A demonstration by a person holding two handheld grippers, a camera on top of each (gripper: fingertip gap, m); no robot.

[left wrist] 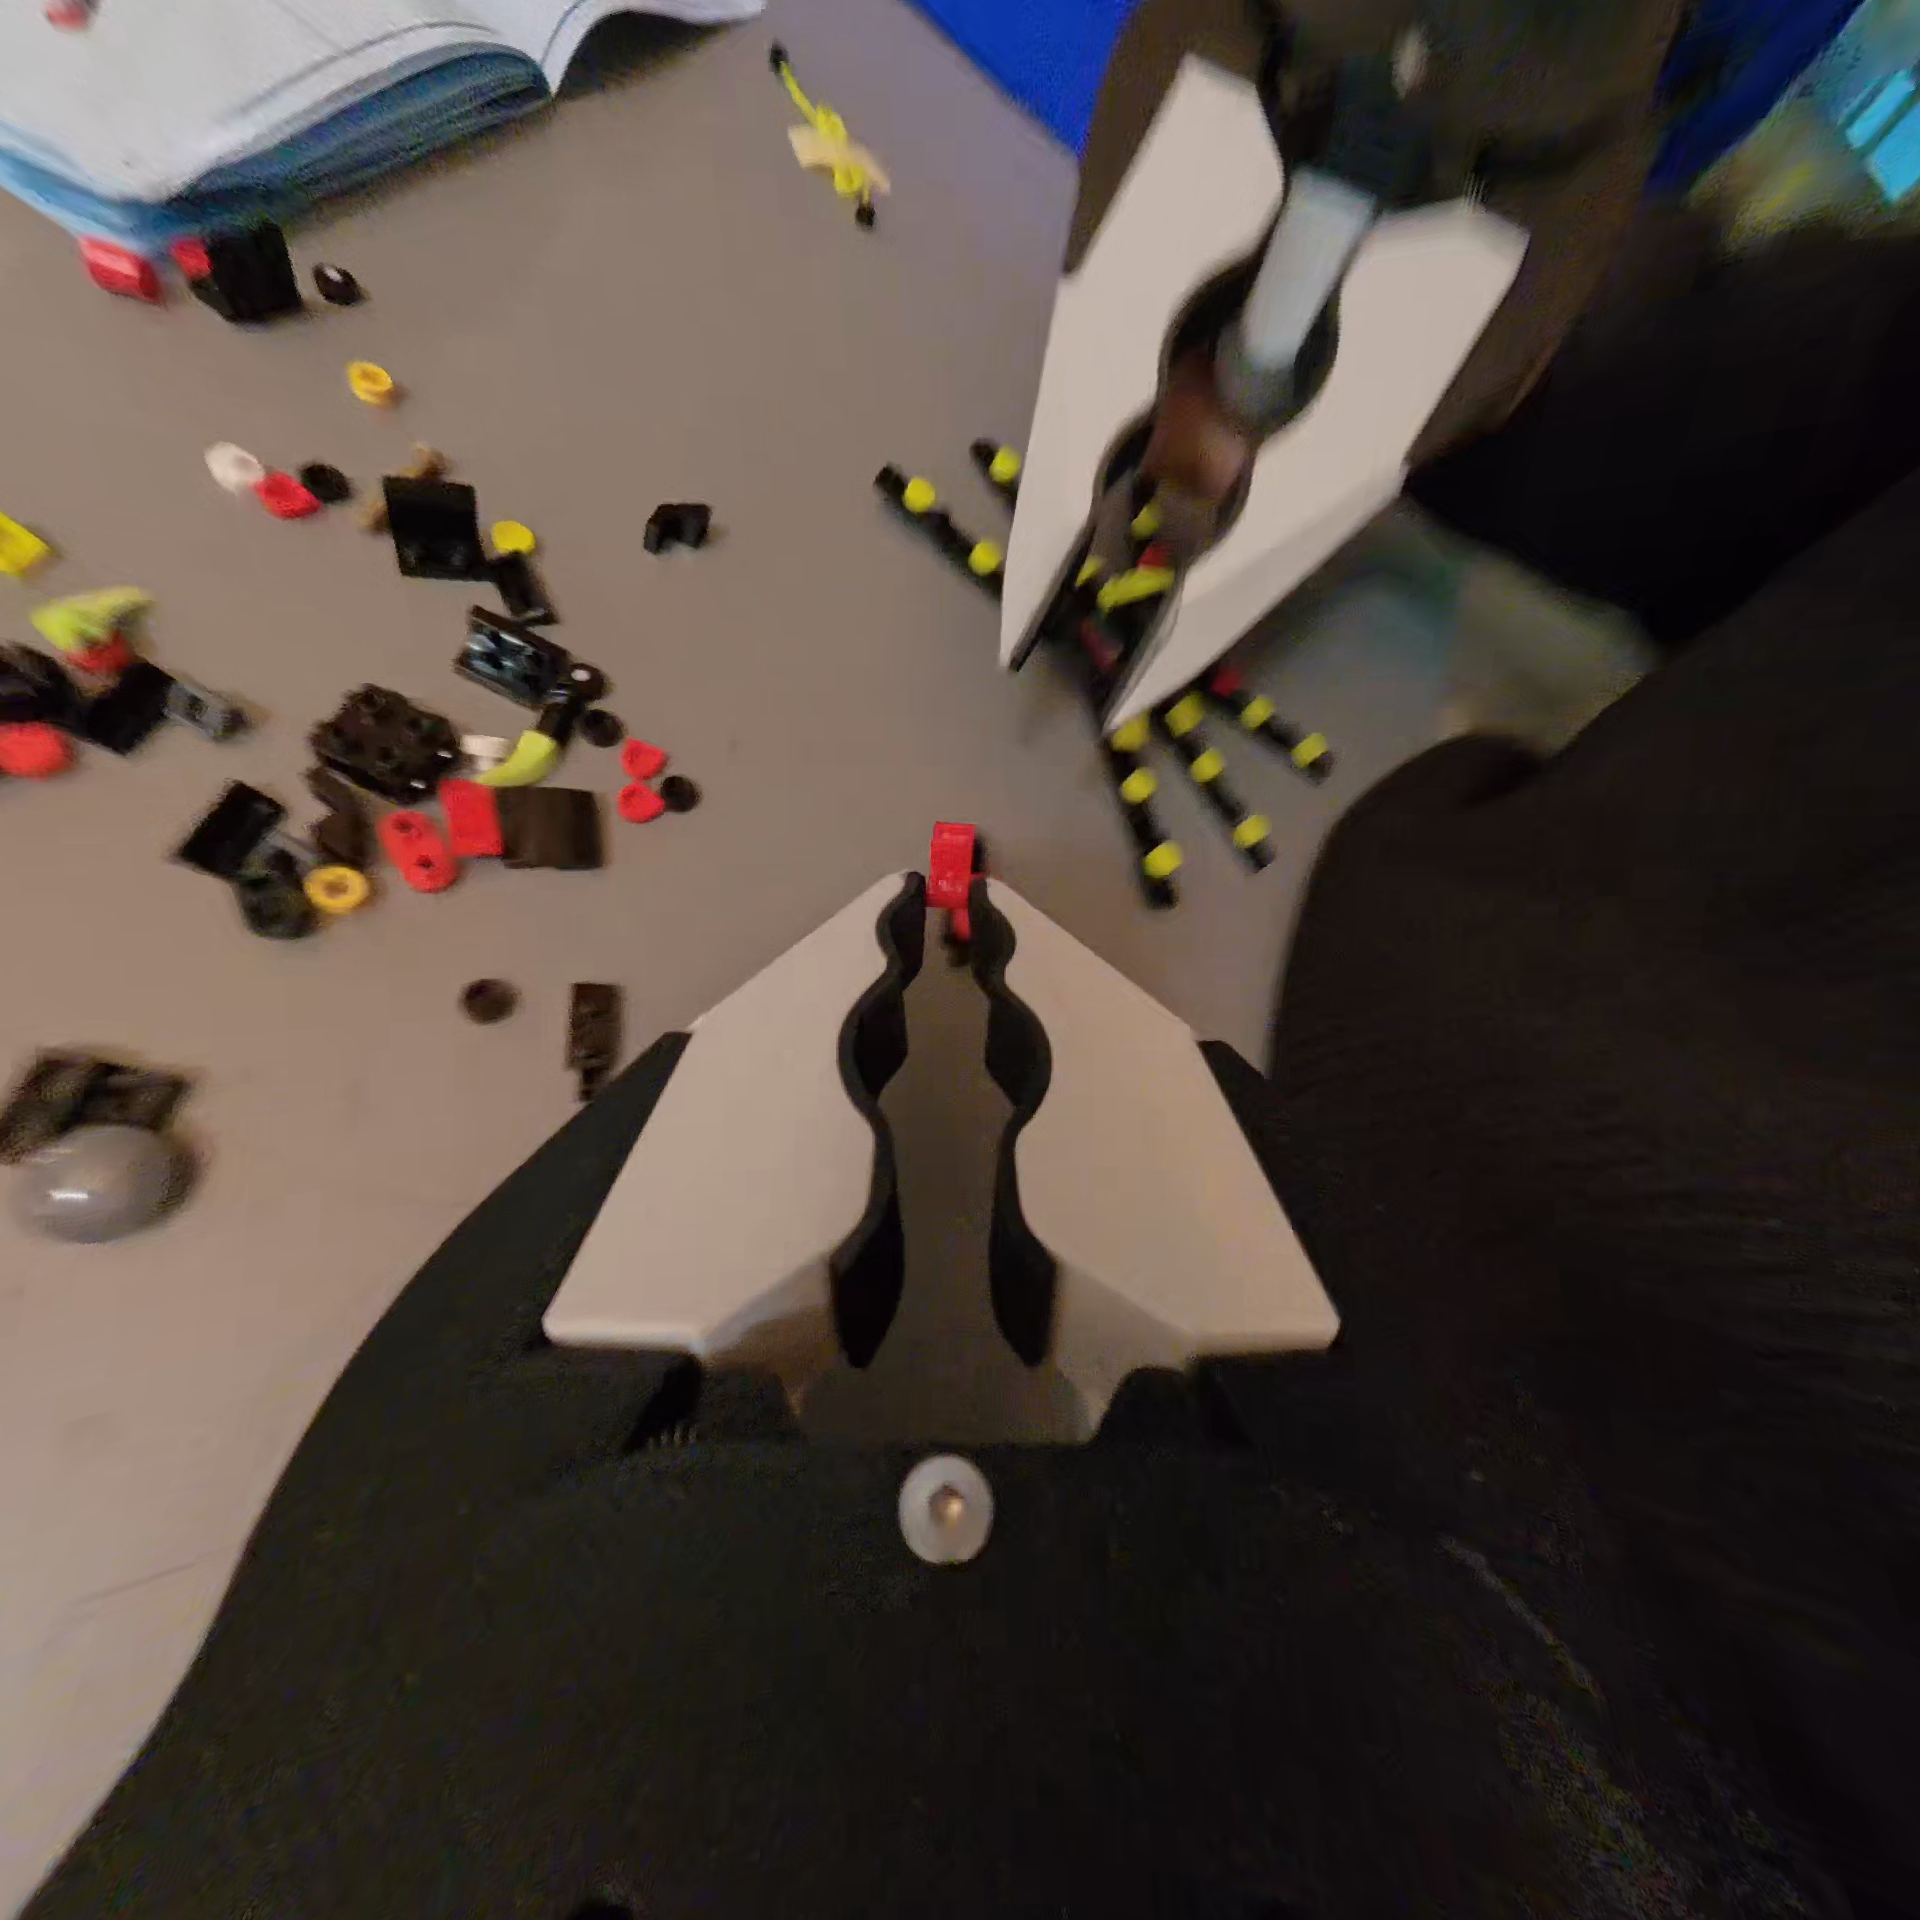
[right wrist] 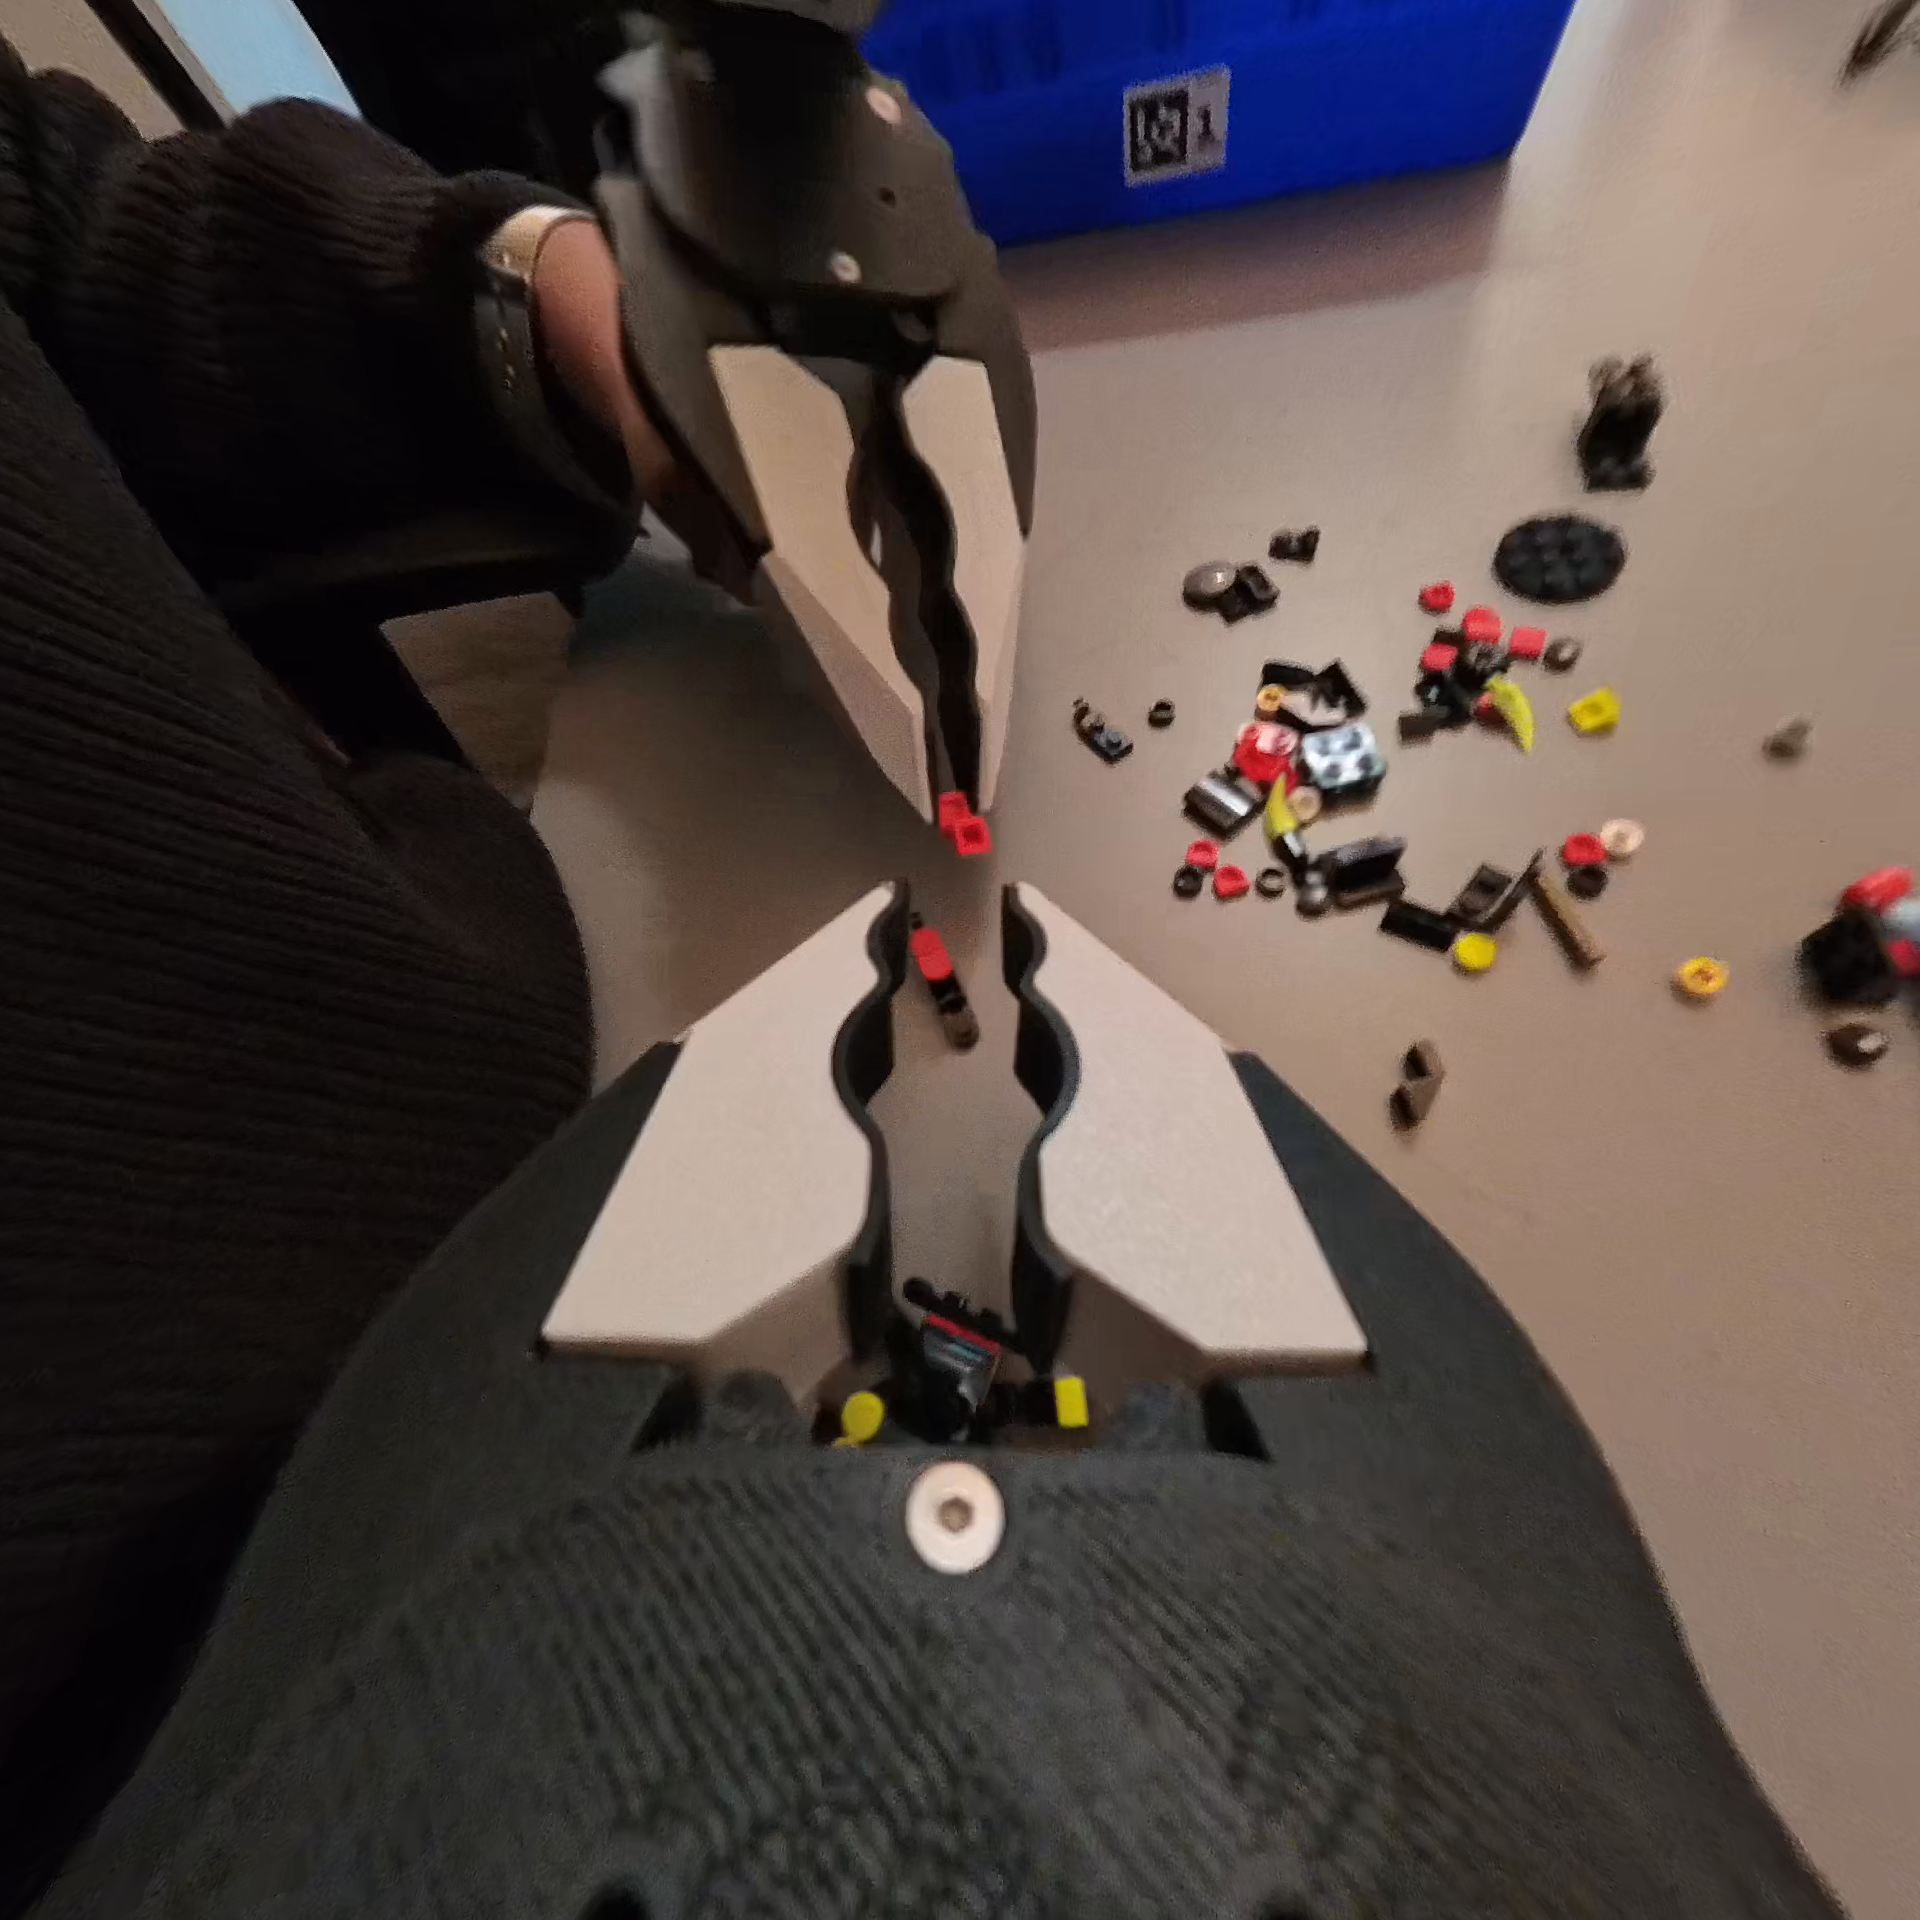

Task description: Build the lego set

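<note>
My left gripper (left wrist: 948,883) is shut on a small red piece (left wrist: 952,864), held above the table; the piece also shows in the right wrist view (right wrist: 962,823). My right gripper (right wrist: 953,894) stands over a black spider-like model with yellow-banded legs (left wrist: 1205,769), and its jaws are a little apart. Through that gap I see a red and black part of the model (right wrist: 938,977) and its body (right wrist: 956,1371) near the finger bases. Nothing shows clamped between the right fingertips. The two grippers point tip to tip, a short gap apart.
Several loose black, red and yellow pieces (left wrist: 436,769) lie scattered on the grey table (left wrist: 727,364); they also show in the right wrist view (right wrist: 1340,790). An open booklet (left wrist: 260,94) lies at the far left. A blue bin (right wrist: 1195,104) stands behind. A person's dark sleeve (right wrist: 260,416) is near.
</note>
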